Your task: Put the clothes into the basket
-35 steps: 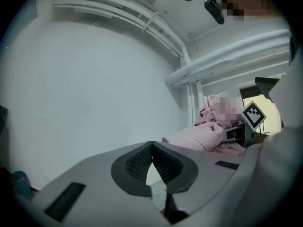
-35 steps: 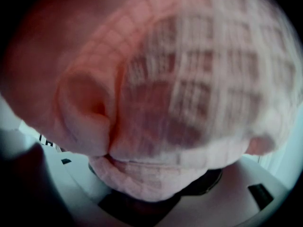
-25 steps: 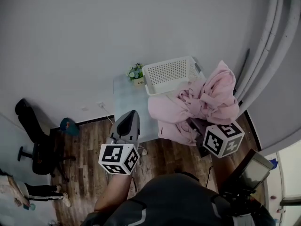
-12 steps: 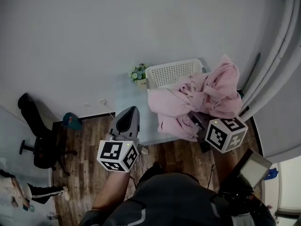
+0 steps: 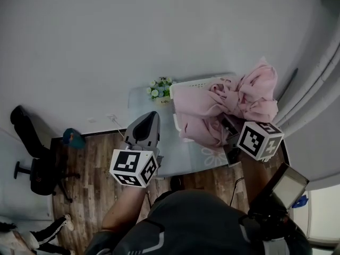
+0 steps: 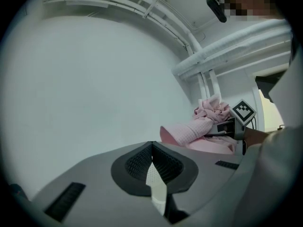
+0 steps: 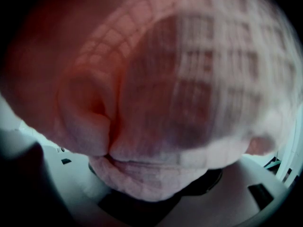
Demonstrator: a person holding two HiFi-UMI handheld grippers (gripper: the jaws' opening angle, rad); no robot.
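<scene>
Right gripper [image 5: 232, 127] hauling the pink clothes [image 5: 223, 108]
It's clamped tight on the bundle, which bulges right against its jaws and drapes over the white basket [image 5: 186, 82] just ahead. Left gripper [image 6: 151, 144] hangs well off to the side, pinched closed and empty, over the table [image 5: 186, 155].

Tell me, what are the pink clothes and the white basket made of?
Clothes: soft cloth, maybe cotton, with a matte look. It bunches into folds and shows a waffle grid of little squares up close.
Basket: probably hard plastic, white and smooth. Its thin rim looks straight and stiff, though the clothes hide most of it.
</scene>
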